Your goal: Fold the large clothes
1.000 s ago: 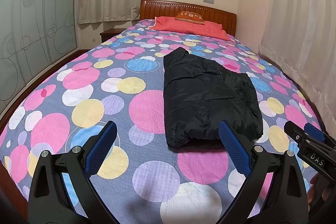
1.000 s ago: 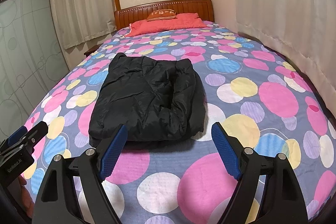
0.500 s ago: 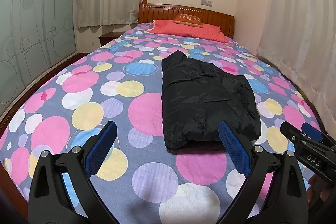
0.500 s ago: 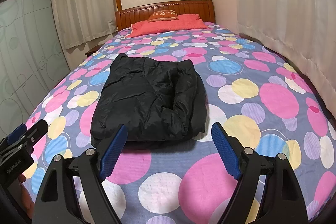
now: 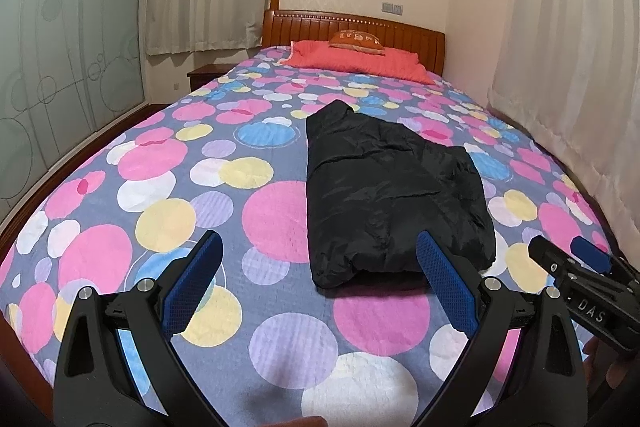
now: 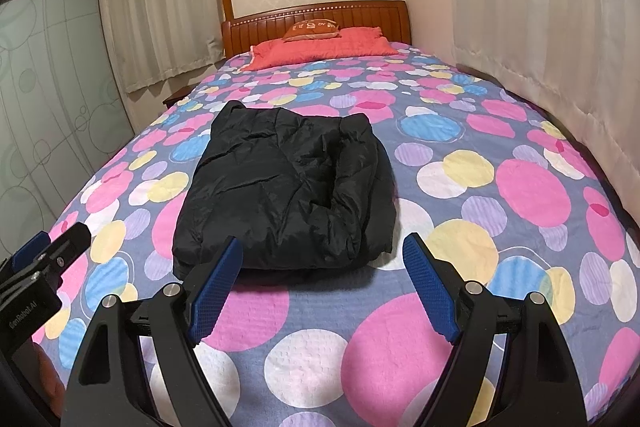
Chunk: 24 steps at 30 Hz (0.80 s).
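Observation:
A black puffy jacket [image 5: 392, 195] lies folded into a compact rectangle on the bed's polka-dot cover [image 5: 160, 187]; it also shows in the right wrist view [image 6: 288, 195]. My left gripper [image 5: 320, 263] is open and empty, held above the bed's foot, short of the jacket's near edge and to its left. My right gripper [image 6: 322, 267] is open and empty, just short of the jacket's near edge. Each gripper shows at the edge of the other's view: the right one [image 5: 576, 267] and the left one [image 6: 48, 255].
A red pillow [image 5: 356, 61] and an orange cushion [image 5: 356, 38] lie at the wooden headboard [image 5: 352, 27]. Curtains hang along the right wall [image 5: 560, 67]. Frosted sliding doors [image 5: 60, 67] and a nightstand [image 5: 204, 73] stand to the left.
Both grippers have pulled back and risen a little from the jacket, so more of the room shows. Both stay open. The jacket has not moved.

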### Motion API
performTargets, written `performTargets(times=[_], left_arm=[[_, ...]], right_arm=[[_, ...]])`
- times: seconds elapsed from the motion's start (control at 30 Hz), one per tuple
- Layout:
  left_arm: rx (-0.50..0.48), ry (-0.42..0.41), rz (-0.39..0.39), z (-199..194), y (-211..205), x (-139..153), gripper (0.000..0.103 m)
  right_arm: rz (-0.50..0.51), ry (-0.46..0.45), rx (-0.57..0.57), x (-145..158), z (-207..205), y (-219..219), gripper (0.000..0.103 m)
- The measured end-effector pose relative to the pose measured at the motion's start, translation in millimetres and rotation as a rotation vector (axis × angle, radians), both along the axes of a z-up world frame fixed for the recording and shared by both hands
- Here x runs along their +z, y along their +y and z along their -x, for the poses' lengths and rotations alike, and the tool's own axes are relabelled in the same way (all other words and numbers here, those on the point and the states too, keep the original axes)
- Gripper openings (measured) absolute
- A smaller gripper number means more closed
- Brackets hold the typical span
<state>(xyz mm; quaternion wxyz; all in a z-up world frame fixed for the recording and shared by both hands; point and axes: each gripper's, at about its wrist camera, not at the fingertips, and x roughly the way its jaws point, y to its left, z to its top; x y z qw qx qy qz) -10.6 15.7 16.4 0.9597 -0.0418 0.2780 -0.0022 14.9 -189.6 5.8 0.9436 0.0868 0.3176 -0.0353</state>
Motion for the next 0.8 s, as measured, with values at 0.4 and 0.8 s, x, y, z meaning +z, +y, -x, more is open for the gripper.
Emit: performTargets(times=[0.4,0.8], left_arm=[[0.007,0.04,0.035,-8.5,3.7,-12.6,0.101],[0.038,0.1,-0.02,-29.9,8.0,-36.6,0.101]], right_arm=[[-0.003,0.015,0.013,-8.1,-5.8,2.2,0.081],[-0.026,0.056,-0.001,-30.5,-18.7,-11.2,0.081]])
